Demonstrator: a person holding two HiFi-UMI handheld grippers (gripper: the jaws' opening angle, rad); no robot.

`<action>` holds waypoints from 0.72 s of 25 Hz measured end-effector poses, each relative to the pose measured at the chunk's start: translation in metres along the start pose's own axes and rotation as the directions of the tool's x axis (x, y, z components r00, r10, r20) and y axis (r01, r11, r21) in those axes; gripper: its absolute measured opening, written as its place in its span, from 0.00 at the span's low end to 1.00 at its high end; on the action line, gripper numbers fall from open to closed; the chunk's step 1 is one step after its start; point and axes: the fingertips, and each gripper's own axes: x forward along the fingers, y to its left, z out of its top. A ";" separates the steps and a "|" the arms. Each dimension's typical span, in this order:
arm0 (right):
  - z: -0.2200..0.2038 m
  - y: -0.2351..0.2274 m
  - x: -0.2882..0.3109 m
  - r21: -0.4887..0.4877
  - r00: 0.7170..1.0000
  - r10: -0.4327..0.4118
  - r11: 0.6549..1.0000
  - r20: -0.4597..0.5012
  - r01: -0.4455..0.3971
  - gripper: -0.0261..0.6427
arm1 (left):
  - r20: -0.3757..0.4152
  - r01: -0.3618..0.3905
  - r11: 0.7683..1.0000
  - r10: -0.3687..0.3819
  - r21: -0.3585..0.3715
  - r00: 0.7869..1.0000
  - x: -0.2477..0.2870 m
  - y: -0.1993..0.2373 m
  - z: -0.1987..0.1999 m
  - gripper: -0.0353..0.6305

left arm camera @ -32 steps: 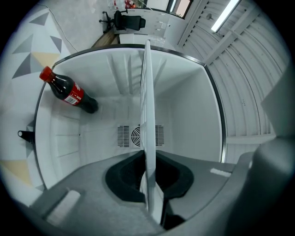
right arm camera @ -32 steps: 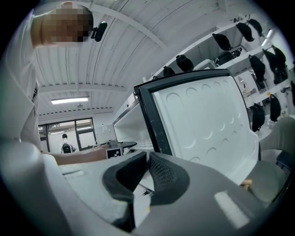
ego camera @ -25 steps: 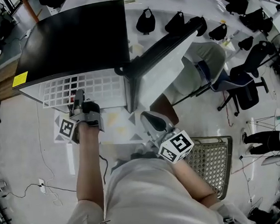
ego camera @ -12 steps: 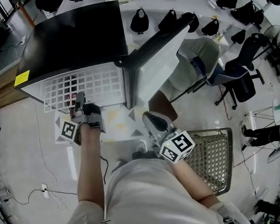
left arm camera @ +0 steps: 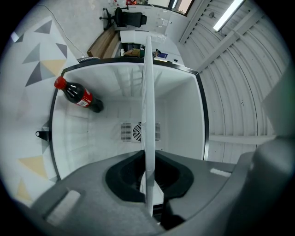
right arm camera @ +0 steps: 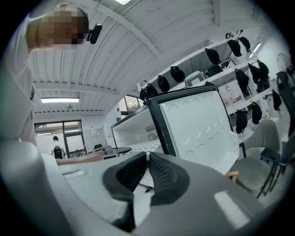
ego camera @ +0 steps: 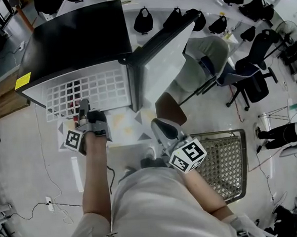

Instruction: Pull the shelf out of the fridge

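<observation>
Left gripper (ego camera: 83,107) clenched on the front edge of the white wire shelf (ego camera: 88,92). Shelf sticks partway out of the fridge (ego camera: 77,39), upper left of head view. Right gripper (ego camera: 163,130) closed on nothing, centre frame, below open fridge door (ego camera: 167,63). Cola bottle (left arm camera: 78,95) inside the fridge.

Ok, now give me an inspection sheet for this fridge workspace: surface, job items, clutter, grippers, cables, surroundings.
Surface: pale floor, with triangle-patterned patches in front of the fridge.
Job's things: fridge with its door open; white wire shelf drawn partly out.
Clutter: cola bottle inside the fridge, under the shelf; wire basket on the floor at the right.
Grippers: left gripper shut on the shelf's front edge; right gripper shut, empty, apart from the fridge.
Cables: thin cables run to a plug block on the floor at the left.
Surroundings: office chairs; dark hanging items, kind unclear; a person at the far right.
</observation>
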 end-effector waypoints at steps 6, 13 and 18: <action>-0.004 0.008 -0.002 0.001 1.000 -0.005 1.000 0.003 0.005 0.07 | -0.008 0.005 1.000 -0.005 -0.003 1.000 -0.009 0.000 0.000 0.10; -0.008 0.019 -0.003 0.011 1.000 -0.003 1.000 0.004 0.003 0.07 | -0.016 0.018 1.000 -0.019 -0.008 1.000 -0.027 -0.003 -0.003 0.10; -0.013 0.029 -0.006 0.015 1.000 -0.003 1.000 0.001 0.003 0.07 | -0.024 0.029 0.999 -0.029 -0.014 0.999 -0.036 -0.007 -0.004 0.10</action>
